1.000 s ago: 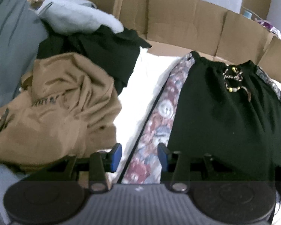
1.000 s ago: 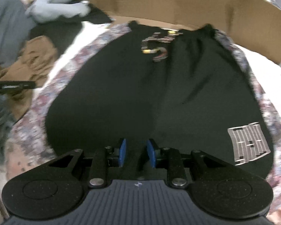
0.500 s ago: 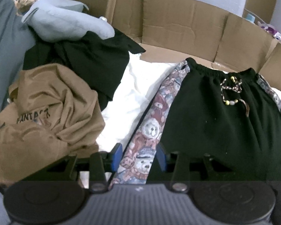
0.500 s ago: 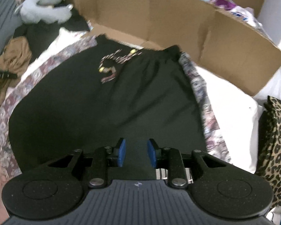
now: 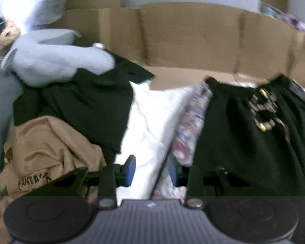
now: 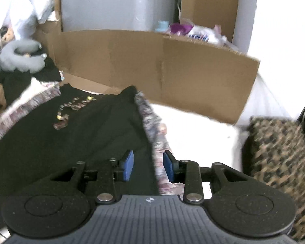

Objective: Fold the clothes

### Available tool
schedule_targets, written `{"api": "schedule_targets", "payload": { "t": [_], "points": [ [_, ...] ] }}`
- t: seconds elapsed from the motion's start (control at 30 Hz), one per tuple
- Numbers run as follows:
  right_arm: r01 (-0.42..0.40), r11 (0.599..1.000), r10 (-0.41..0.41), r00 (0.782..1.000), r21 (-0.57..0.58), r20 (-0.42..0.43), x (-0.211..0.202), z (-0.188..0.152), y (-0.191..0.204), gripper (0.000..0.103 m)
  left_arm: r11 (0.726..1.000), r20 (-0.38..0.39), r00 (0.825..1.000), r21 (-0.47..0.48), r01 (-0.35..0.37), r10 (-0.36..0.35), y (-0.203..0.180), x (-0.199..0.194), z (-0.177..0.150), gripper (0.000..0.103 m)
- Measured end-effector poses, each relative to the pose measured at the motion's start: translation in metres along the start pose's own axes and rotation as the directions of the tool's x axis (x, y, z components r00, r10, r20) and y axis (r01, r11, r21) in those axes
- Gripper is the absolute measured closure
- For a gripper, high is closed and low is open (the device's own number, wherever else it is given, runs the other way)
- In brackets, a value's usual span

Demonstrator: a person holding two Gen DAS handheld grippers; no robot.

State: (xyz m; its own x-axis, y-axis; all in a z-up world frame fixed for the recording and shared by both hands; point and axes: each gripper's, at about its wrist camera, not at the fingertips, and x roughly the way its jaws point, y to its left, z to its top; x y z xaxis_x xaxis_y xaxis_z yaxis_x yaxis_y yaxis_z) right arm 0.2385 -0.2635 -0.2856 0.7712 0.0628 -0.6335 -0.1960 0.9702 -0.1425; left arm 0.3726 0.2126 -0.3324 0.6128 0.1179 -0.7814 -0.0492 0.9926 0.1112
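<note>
There were two grippers, one in each hand. The left gripper (image 5: 151, 169) had its two blue pads apart and held nothing; the edge of the patterned cloth (image 5: 190, 122) showed in the gap below them. The right gripper (image 6: 148, 165) was open about as wide and also held nothing. It hung over the right edge of the black shorts (image 6: 75, 134).

There was one pair of black shorts (image 5: 244, 142). It lay flat on top of the patterned cloth (image 6: 152, 122), with the waistband at the far end near the cardboard wall (image 5: 193, 38). One beaded drawstring (image 5: 264, 111) lay curled just below the waistband. The patterned cloth stuck out on both sides of the shorts, and a white sheet (image 5: 150, 126) lay under it all.

To the left was a pile of other clothes: one brown shirt (image 5: 50, 154) with writing on it, one black garment (image 5: 87, 105) and one light blue soft thing (image 5: 57, 65) on top. They were near the left gripper but did not cover the shorts.

Only the right wrist view showed a leopard-print cloth (image 6: 274, 158) far to the right, and one purple and white packet (image 6: 195, 31) behind the cardboard wall (image 6: 152, 61). Only the left wrist view showed the brown shirt up close. Both views were a bit blurry.
</note>
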Motion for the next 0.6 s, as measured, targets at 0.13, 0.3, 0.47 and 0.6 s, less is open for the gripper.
{"api": "schedule_targets", "payload": {
  "t": [0.13, 0.3, 0.47, 0.6],
  "points": [
    [0.025, 1.0, -0.025, 0.999, 0.005, -0.037, 0.0, -0.009, -0.015, 0.064, 0.998, -0.013, 1.0, -0.056, 0.021, -0.022, 0.001, 0.011, -0.005, 0.067],
    [0.032, 0.998, -0.028, 0.996, 0.053, -0.084, 0.011, -0.019, -0.022, 0.064, 0.999, -0.042, 0.999, -0.031, 0.018, -0.019, -0.002, 0.021, -0.018, 0.067],
    [0.042, 0.994, -0.029, 0.991, 0.101, -0.13, 0.022, -0.028, -0.028, 0.064, 0.999, -0.043, 0.999, -0.026, 0.032, -0.033, 0.003, 0.026, -0.026, 0.067],
    [0.046, 0.991, -0.026, 0.988, 0.125, -0.155, 0.028, -0.033, -0.031, 0.064, 0.999, -0.049, 0.998, 0.0, 0.043, -0.043, 0.001, 0.029, -0.027, 0.067]
  ]
}}
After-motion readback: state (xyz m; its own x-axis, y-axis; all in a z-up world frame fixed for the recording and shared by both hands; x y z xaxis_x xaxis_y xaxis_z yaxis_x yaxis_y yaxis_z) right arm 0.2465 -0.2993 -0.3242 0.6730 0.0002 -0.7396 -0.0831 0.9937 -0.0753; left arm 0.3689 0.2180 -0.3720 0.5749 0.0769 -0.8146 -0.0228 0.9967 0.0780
